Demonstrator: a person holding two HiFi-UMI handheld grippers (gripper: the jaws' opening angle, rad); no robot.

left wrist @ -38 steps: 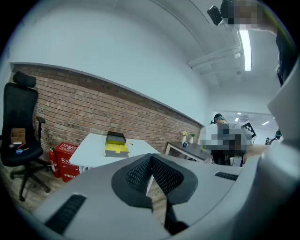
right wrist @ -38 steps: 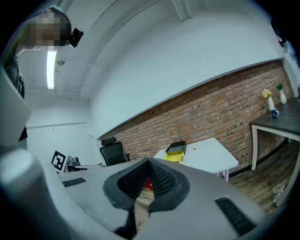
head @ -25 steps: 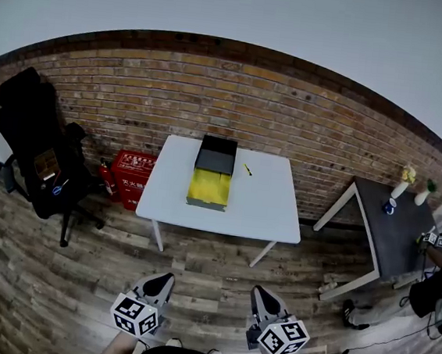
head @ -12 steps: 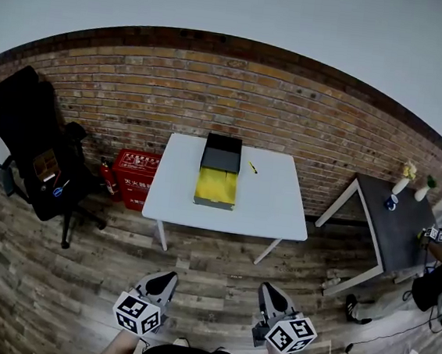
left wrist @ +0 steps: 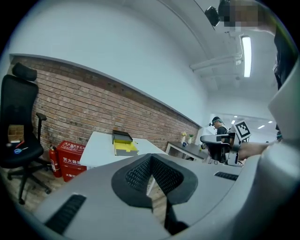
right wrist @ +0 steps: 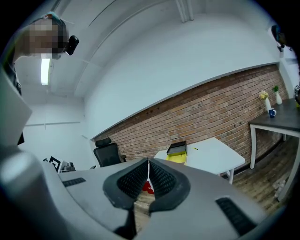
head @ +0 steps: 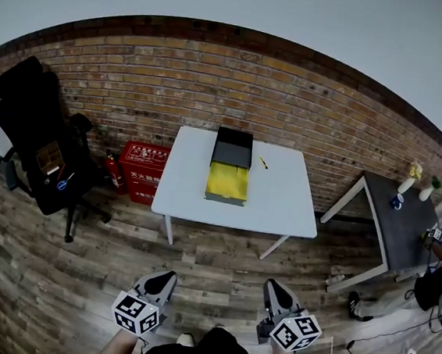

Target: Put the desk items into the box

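Your box (head: 230, 165) is a flat rectangular case, matte black at the far end and bright yellow at the near end. It lies mid-way across the white surface (head: 281, 206), with its black end toward the edge at 12 o'clock. A thin yellow pen (head: 263, 163) lies near it at 2 o'clock, not touching it.

The surface is a smooth rectangular top on slanted white legs. It stands by a rough brick wall (head: 135, 96) on a worn wood-plank floor (head: 69, 274). At 9 o'clock from it are a red crate (head: 144, 172), an extinguisher (head: 112, 173) and, farther out, a padded black chair (head: 40, 145). At 3 o'clock stands a dark table (head: 391, 237) carrying two slim vases (head: 404, 186).

Your left tongs (head: 161, 282) and right tongs (head: 275, 293) hang at 6 o'clock over the floor, well apart from the surface. On each, the ribbed black pads (left wrist: 136, 176) meet at the tips. Nothing is between them.
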